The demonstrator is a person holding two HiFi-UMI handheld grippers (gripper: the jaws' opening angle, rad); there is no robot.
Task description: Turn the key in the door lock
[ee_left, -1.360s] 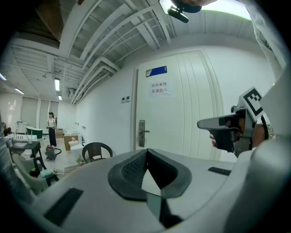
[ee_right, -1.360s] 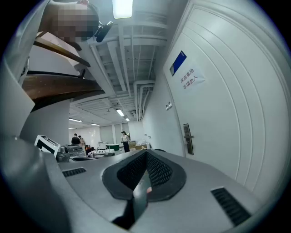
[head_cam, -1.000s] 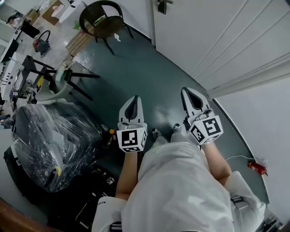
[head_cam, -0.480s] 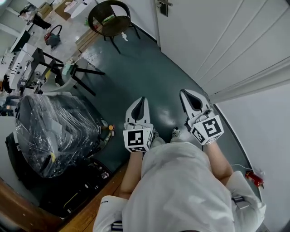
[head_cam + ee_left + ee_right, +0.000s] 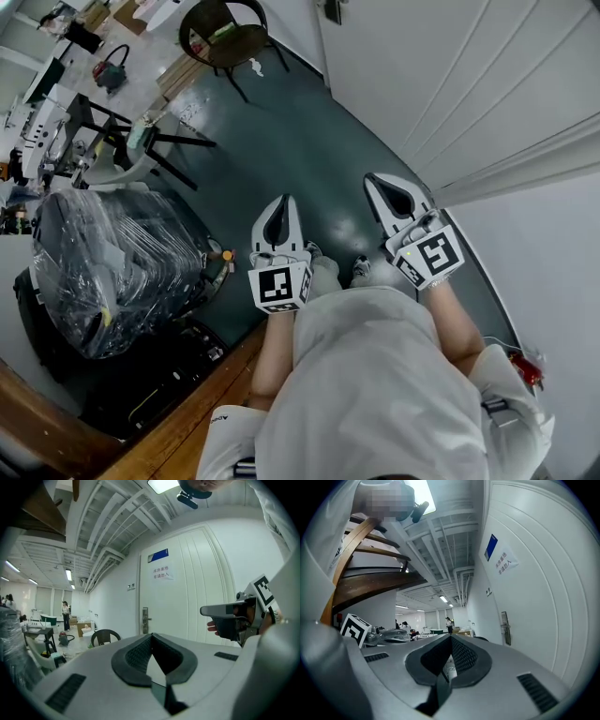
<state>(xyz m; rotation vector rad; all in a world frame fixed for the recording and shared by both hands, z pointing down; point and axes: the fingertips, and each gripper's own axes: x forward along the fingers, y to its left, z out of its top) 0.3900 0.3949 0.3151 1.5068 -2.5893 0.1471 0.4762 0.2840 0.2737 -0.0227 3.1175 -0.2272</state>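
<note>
Head view looks steeply down on the person (image 5: 375, 384) in white, with both grippers held out in front, side by side and apart. The left gripper (image 5: 280, 202) has its jaws pressed together with nothing between them, as its own view shows. The right gripper (image 5: 372, 182) is likewise closed tight and empty. Beneath their tips lies the dark green floor (image 5: 281, 141). Off to the left of the left gripper sits a plastic-wrapped bundle (image 5: 112, 272). The white door (image 5: 441, 75) runs along just right of the right gripper and stretches on ahead. The door lock (image 5: 145, 620), a narrow metal plate with a handle, is well ahead of both tips. It lies almost straight ahead of the left gripper and off to the right of the right gripper's line, too small to show any detail. Left of it stands a dark round chair (image 5: 105, 637).
</note>
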